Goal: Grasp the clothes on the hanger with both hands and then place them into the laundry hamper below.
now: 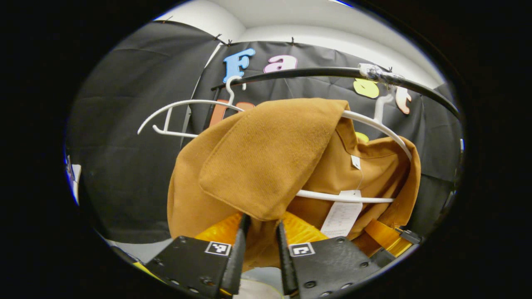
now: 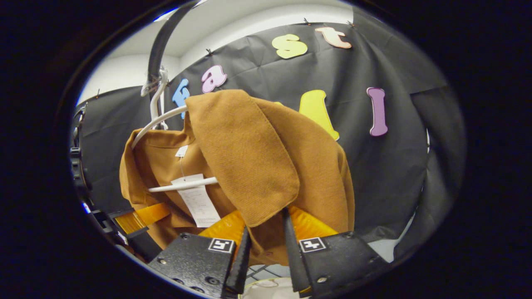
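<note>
Tag [image 1: 343, 218] print — too small

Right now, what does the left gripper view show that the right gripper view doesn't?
Left gripper view: an empty white hanger on the black rail, beside the garment. Right gripper view: a bit of pale wire grid low between the fingers, too little to identify. Both: the brown garment on its own white hanger, a paper tag, and the left tongs and right tongs standing apart around the garment's lower edge.
</note>
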### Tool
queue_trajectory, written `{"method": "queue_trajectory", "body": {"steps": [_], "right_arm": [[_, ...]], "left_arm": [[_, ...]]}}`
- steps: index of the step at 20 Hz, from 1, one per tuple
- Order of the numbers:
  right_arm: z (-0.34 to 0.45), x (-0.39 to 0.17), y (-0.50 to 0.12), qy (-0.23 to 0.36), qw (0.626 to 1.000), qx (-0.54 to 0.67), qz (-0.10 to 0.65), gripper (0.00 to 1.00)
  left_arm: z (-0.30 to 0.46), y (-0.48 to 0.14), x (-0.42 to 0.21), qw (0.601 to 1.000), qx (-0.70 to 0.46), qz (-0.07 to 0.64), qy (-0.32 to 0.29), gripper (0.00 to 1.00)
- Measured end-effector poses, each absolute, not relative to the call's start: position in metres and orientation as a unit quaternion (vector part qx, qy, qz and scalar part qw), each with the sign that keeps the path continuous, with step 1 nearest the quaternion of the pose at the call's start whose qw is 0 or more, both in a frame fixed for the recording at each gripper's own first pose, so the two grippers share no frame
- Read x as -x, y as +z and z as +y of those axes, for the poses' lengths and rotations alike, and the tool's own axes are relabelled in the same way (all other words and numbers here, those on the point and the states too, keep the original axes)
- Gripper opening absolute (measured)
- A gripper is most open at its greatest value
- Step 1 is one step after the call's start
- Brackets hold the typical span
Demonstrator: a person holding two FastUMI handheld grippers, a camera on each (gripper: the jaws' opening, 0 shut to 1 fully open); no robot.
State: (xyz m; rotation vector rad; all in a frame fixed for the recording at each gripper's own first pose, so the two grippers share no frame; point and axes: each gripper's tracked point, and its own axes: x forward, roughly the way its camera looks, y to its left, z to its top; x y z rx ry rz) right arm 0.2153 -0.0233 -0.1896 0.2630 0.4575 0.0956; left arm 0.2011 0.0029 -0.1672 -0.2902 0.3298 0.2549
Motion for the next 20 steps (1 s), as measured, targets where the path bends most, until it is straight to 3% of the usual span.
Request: {"method": "queue_trajectory", "body": {"steps": [1, 2, 3, 8, 12, 13, 20], "right_arm": [[-0.025, -0.216, -0.188, 0.047, 0.964, -0.131, 0.226, 0.39], [-0.027, -0.215, -0.188, 0.045, 0.964, -0.134, 0.224, 0.24], [-0.031, -0.214, -0.185, 0.038, 0.964, -0.142, 0.220, 0.21], [-0.061, -0.216, -0.182, -0.012, 0.956, -0.211, 0.203, 0.10], [-0.082, -0.217, -0.169, -0.034, 0.959, -0.220, 0.175, 0.08], [-0.086, -0.217, -0.167, -0.040, 0.958, -0.227, 0.170, 0.08], [-0.112, -0.215, -0.149, -0.077, 0.956, -0.248, 0.139, 0.07]], "left_arm": [[0.003, -0.168, -0.201, 0.967, 0.149, 0.166, 0.123, 0.10], [0.000, -0.168, -0.200, 0.966, 0.156, 0.169, 0.116, 0.21], [-0.003, -0.167, -0.199, 0.966, 0.161, 0.170, 0.108, 0.14], [-0.006, -0.161, -0.186, 0.969, 0.162, 0.168, 0.079, 0.06], [0.007, -0.154, -0.180, 0.971, 0.156, 0.166, 0.075, 0.07], [0.010, -0.151, -0.177, 0.971, 0.158, 0.163, 0.074, 0.01], [0.035, -0.122, -0.159, 0.975, 0.155, 0.140, 0.078, 0.01]]}}
